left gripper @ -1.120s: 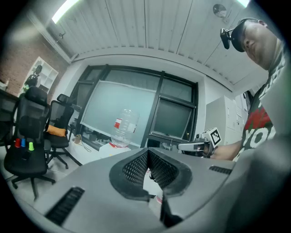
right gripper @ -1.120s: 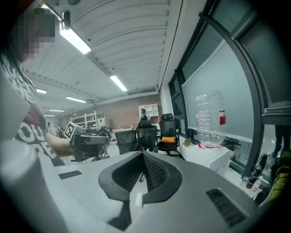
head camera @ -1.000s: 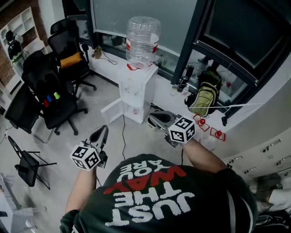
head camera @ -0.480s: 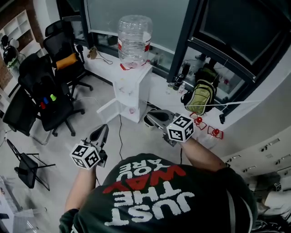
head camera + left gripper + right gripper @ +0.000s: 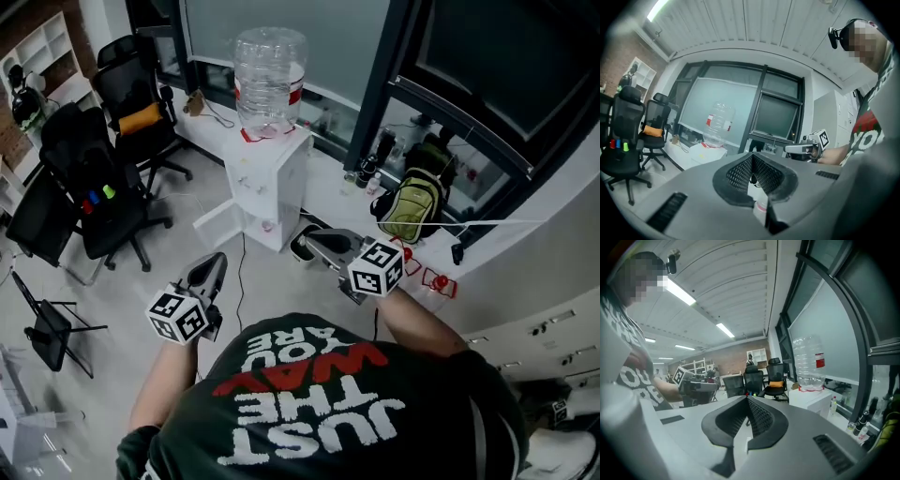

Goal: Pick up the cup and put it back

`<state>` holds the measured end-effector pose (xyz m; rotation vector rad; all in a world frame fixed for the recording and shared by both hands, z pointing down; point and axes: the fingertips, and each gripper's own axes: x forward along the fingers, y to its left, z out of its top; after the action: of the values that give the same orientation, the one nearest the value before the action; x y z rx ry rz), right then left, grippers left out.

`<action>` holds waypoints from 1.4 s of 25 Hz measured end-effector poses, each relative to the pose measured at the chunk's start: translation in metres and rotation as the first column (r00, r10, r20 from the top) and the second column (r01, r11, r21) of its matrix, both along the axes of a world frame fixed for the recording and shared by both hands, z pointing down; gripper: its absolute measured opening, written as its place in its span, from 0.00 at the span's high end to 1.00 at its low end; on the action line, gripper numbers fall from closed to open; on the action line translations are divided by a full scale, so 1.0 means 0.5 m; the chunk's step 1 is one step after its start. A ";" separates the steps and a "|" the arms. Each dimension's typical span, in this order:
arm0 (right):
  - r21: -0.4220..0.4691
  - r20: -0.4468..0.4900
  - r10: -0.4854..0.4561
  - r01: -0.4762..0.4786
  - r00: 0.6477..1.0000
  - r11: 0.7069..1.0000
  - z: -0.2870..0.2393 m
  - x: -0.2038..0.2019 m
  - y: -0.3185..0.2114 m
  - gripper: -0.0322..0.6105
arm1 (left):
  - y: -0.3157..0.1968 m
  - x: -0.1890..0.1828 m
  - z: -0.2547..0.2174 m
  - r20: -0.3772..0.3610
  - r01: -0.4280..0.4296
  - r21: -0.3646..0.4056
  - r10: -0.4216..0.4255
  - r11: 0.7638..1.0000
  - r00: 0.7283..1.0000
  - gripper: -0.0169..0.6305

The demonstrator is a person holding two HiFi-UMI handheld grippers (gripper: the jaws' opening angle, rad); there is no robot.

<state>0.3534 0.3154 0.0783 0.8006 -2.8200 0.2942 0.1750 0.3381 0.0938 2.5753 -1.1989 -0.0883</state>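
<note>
I cannot make out a cup for certain. A small pale object (image 5: 267,225) sits in the open lower compartment of the white water dispenser (image 5: 272,178), too small to identify. My left gripper (image 5: 208,272) is held at waist height over the floor, its jaws together and empty; in its own view the left gripper (image 5: 753,174) points toward the dispenser. My right gripper (image 5: 317,247) is level with it, jaws together, nothing between them. In the right gripper view the right gripper (image 5: 747,425) faces the office chairs. Both are about a step short of the dispenser.
A large clear bottle (image 5: 269,80) tops the dispenser, whose small door (image 5: 217,221) hangs open to the left. Black office chairs (image 5: 103,202) stand left, a folding chair (image 5: 52,328) lower left. A green backpack (image 5: 410,208) and bottles rest on the window ledge (image 5: 328,192).
The view has shifted a little and the dispenser sits slightly further left. Both grippers hold the same pose with jaws together.
</note>
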 end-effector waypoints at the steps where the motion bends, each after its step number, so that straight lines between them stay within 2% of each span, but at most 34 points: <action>1: 0.004 -0.006 -0.009 0.009 1.000 1.000 0.005 0.007 -0.002 0.90 | -0.001 0.013 0.005 0.001 -0.001 -0.007 0.001 1.000 1.000 0.98; 5: 0.010 -0.034 -0.053 0.053 0.998 0.999 0.029 0.012 -0.017 0.90 | -0.010 0.046 0.032 0.013 -0.007 -0.034 0.008 0.999 1.000 0.98; 9: -0.022 -0.051 -0.083 0.082 0.995 0.996 0.069 -0.032 -0.058 0.90 | -0.040 0.011 0.071 0.009 0.002 -0.055 -0.001 0.998 1.000 0.98; 13: -0.046 -0.082 -0.073 0.070 0.994 0.997 0.109 -0.134 -0.146 0.90 | -0.118 -0.098 0.120 -0.018 0.009 -0.073 -0.010 0.997 1.000 0.98; 19: -0.083 -0.116 -0.059 0.050 0.991 0.995 0.156 -0.372 -0.320 0.90 | -0.322 -0.311 0.188 -0.043 -0.044 -0.096 0.040 0.994 0.998 0.98; 22: -0.103 -0.119 -0.042 0.030 0.992 0.994 0.162 -0.488 -0.414 0.90 | -0.426 -0.412 0.198 -0.018 -0.089 -0.111 0.088 0.990 0.996 0.98; 25: -0.104 -0.141 -0.003 -0.012 0.990 0.994 0.179 -0.560 -0.498 0.90 | -0.508 -0.493 0.213 0.013 -0.126 -0.110 0.128 0.986 0.992 0.98; 29: -0.101 -0.234 0.044 -0.070 0.971 0.992 0.221 -0.584 -0.584 0.90 | -0.603 -0.541 0.258 0.003 -0.144 -0.124 0.145 0.982 0.989 0.98; 32: -0.098 -0.319 0.051 -0.086 0.946 0.991 0.259 -0.569 -0.637 0.90 | -0.659 -0.528 0.304 -0.042 -0.140 -0.152 0.135 0.978 0.990 0.98; 35: -0.110 -0.381 0.021 -0.068 0.924 0.992 0.312 -0.558 -0.683 0.90 | -0.703 -0.499 0.364 -0.037 -0.138 -0.161 0.134 0.977 0.990 0.98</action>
<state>0.0743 -0.0259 0.2341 0.7985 -2.4002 0.2802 -0.0748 -0.0135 0.2760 2.4956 -0.9748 0.0063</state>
